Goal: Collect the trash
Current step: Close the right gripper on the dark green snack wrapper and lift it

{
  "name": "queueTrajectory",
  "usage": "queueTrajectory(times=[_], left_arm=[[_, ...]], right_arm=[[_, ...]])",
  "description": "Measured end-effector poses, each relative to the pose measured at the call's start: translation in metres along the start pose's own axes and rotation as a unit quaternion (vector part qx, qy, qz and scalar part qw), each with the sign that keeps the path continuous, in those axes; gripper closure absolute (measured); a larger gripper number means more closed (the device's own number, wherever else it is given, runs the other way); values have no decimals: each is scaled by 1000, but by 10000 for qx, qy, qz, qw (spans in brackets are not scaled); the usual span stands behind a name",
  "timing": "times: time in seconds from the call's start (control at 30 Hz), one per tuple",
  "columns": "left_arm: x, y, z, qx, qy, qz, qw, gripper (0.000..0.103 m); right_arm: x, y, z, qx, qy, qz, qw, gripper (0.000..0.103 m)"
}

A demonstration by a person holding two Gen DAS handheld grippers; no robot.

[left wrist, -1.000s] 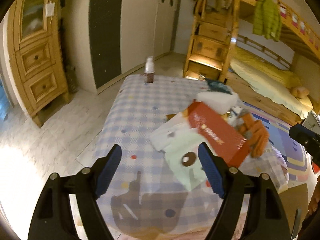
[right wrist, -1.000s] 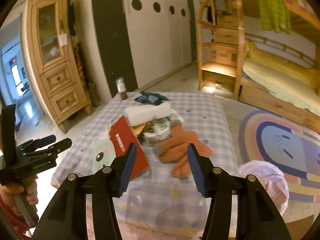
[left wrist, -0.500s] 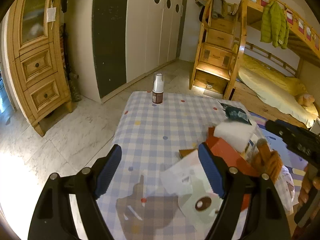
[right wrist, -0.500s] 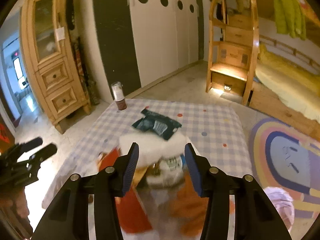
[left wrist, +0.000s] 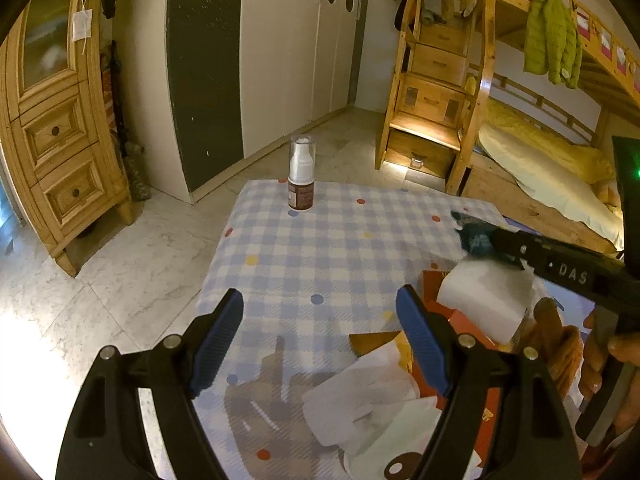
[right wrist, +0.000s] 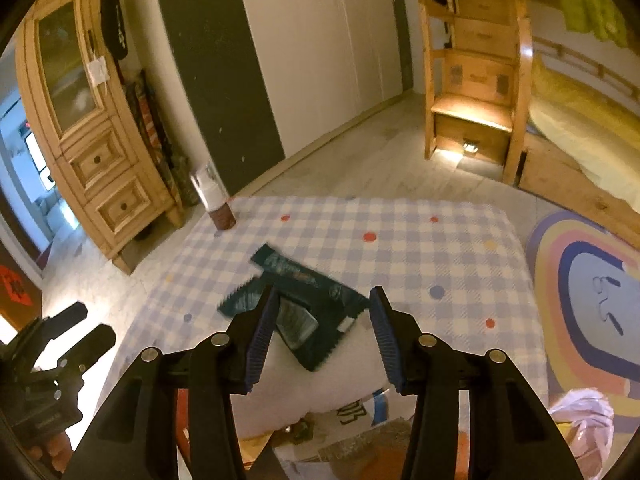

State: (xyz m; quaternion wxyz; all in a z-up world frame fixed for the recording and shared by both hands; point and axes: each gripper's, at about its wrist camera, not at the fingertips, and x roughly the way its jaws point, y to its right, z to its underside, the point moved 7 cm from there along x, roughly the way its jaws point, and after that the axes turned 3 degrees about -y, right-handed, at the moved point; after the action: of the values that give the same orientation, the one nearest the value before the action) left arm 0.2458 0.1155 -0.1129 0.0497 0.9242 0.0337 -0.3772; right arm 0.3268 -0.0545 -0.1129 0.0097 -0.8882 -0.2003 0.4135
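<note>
The right gripper (right wrist: 322,330) is closing around a dark teal wrapper (right wrist: 304,292) on the tabletop (right wrist: 400,256), not yet pinching it; the left gripper (left wrist: 320,334) is hovering agape beside.

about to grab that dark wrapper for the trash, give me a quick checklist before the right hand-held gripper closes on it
1. Dark green wrapper lies between the right hand-held gripper fingers: ok.
2. Jaws closing, pads not yet pressing on the wrapper: ok.
3. Wrapper partly overlaps the white paper roll; risk of catching both: not ok.
4. Left hand-held gripper open, empty, apart from the wrapper: ok.
5. Pump bottle stands upright, away from the grasp: ok.
6. Trash bag or bin within reach: cannot tell.
</note>
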Motion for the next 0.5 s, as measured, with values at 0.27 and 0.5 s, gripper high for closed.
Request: queueTrajectory(times=[0.27,0.5], left_arm=[[-4,-2,13,-53,-104,9,9999,26],[-16,-9,21,-94,-114,-83,9999,26]], right_arm=[[-4,-16,13,-469,1,154,9988,70],[-19,-23,12,-665,203,330,9970,88]])
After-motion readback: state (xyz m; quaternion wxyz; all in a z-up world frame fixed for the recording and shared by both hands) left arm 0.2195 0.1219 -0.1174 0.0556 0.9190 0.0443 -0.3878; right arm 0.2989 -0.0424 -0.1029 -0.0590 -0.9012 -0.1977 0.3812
